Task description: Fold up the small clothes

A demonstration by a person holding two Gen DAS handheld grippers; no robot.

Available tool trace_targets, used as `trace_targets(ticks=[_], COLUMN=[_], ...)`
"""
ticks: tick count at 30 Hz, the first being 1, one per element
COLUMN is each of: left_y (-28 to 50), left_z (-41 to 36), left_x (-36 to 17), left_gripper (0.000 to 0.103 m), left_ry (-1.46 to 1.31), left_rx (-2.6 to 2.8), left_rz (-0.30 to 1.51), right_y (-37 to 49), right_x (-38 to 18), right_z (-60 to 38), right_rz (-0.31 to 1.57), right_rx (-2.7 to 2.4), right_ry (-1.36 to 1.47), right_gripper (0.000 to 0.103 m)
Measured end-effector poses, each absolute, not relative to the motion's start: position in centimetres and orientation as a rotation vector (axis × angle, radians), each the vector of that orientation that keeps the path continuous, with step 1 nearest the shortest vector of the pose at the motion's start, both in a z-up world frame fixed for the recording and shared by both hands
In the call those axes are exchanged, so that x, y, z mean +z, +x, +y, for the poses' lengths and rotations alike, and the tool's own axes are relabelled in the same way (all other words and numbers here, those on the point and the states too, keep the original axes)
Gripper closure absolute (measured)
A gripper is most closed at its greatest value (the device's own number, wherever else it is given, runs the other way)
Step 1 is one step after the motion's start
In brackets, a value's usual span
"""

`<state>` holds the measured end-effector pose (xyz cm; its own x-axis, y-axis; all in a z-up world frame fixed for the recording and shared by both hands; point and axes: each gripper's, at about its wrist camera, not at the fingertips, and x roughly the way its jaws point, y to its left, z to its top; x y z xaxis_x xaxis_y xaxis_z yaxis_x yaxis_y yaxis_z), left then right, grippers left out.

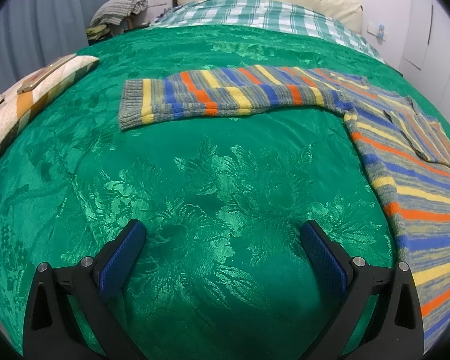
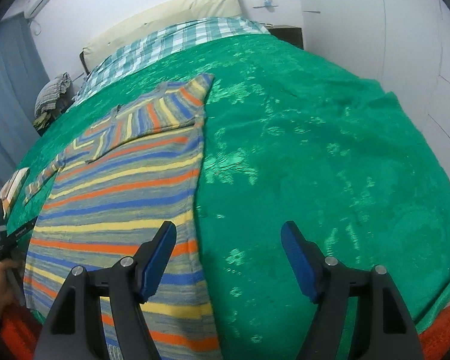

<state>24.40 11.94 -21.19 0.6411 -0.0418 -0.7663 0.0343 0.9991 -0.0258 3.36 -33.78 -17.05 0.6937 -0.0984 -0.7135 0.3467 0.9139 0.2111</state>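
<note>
Unfolded sleeve (image 1: 225, 96) of striped sweater (image 2: 120, 198) stretched crosswise ahead of left gripper (image 1: 225, 240), nearer than right gripper (image 2: 228, 240); both pairs of fingers wide apart, empty

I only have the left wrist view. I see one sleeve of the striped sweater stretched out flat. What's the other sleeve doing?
Observer: In the right wrist view the other sleeve is already folded across the striped sweater.
Operator: Is the right gripper holding anything?
Observer: No, the right gripper is open and empty, over the sweater's right edge.
Operator: What's right of the sweater?
Observer: Only bare green bedspread.
</note>
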Motion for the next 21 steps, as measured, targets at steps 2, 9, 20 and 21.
trace_targets(ticks=[2,9,20,21], left_y=[24.4,24.4,23.2,22.9], left_z=[11.9,11.9,14.3,15.8], left_x=[-21.2,-21.2,-18.5,-17.4], left_gripper=[0.0,0.0,0.002,0.002], left_ry=[-0.01,-0.009,-0.155,-0.24], left_rx=[-0.044,-0.044,-0.116,-0.142], left_rz=[0.874,0.876,0.989,0.966], right_y=[3.5,3.6,4.1,4.1], right_x=[-16.9,-16.9,-16.9,-16.8], right_z=[-33.3,-32.8,-32.6,-32.6], right_rz=[0.765,0.756,0.753,0.747], right_rx=[-0.243,-0.233,-0.222,-0.22], right_ry=[0.317,0.294,0.293,0.291], right_gripper=[0.031,0.031,0.031,0.031])
